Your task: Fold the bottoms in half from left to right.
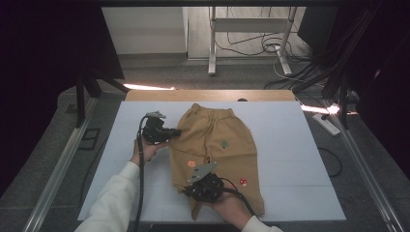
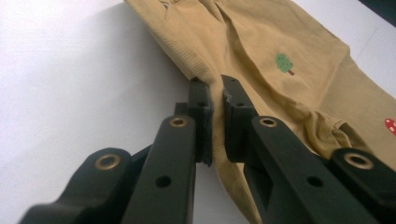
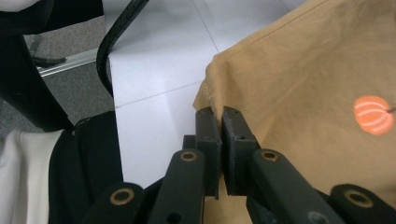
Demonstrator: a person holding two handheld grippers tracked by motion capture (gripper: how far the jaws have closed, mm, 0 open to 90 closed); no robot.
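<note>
Lying flat on the white table (image 1: 290,145) is one pair of tan trousers (image 1: 227,130), waistband toward the far edge and its two legs pointing toward the person. Two grippers work on it. The left gripper (image 1: 170,132) sits at the trousers' left side edge, and in the left gripper view its jaws are pressed nearly together with a fold of the tan cloth pinched between them. The right gripper (image 1: 187,191) sits low on the left leg, near the hem at the table's near edge; in the right gripper view its two jaws are likewise clamped on the cloth edge at a corner. Three small prints can be counted on the cloth: one green tree (image 1: 225,144), one orange pumpkin (image 1: 191,163) and one red mushroom (image 1: 243,182). One white sleeve (image 1: 113,198) enters from the bottom left
</note>
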